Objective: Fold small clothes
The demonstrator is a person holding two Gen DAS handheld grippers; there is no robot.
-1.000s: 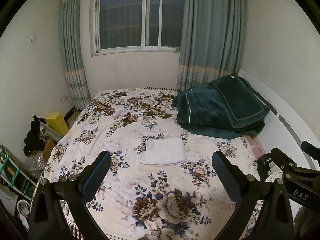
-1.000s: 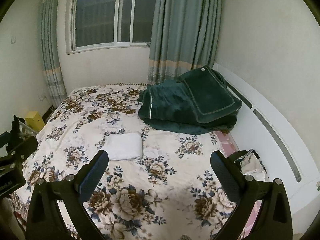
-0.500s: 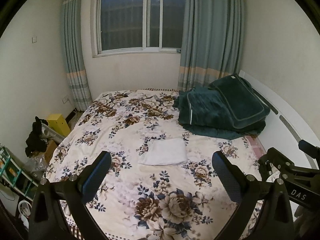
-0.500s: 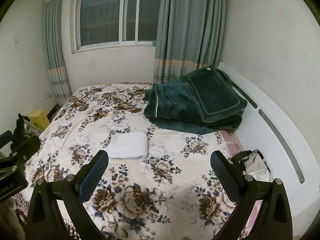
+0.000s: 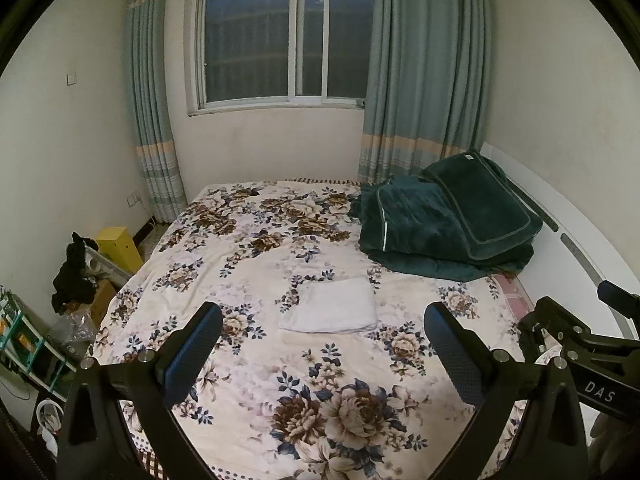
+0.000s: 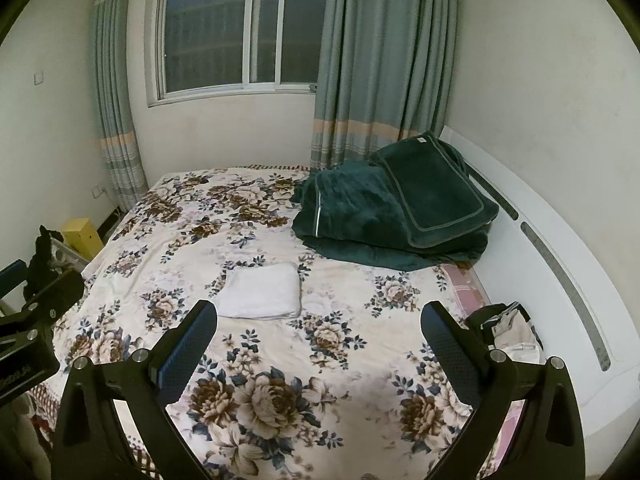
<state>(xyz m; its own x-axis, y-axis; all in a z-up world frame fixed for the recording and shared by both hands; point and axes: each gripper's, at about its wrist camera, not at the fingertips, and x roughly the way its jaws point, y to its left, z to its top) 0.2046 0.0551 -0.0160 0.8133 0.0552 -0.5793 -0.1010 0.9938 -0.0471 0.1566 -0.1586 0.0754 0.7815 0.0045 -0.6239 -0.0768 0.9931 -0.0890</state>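
A small white folded cloth (image 5: 333,306) lies flat in the middle of the floral bedsheet (image 5: 248,248); it also shows in the right wrist view (image 6: 262,291). My left gripper (image 5: 322,350) is open and empty, held above the near part of the bed, well short of the cloth. My right gripper (image 6: 318,346) is open and empty, at the same height, with the cloth ahead and to its left. Each gripper's body shows at the edge of the other's view.
A dark green folded blanket pile (image 5: 444,220) lies at the bed's far right against the white headboard (image 6: 552,264). A small heap of clothes (image 6: 508,326) sits at the bed's right edge. A yellow box (image 5: 118,246) and clutter (image 5: 74,276) stand left of the bed.
Both grippers have drawn back and tilted up a little from the bed, so the cloth sits farther off in both views. The cloth has not moved. Both stay open.
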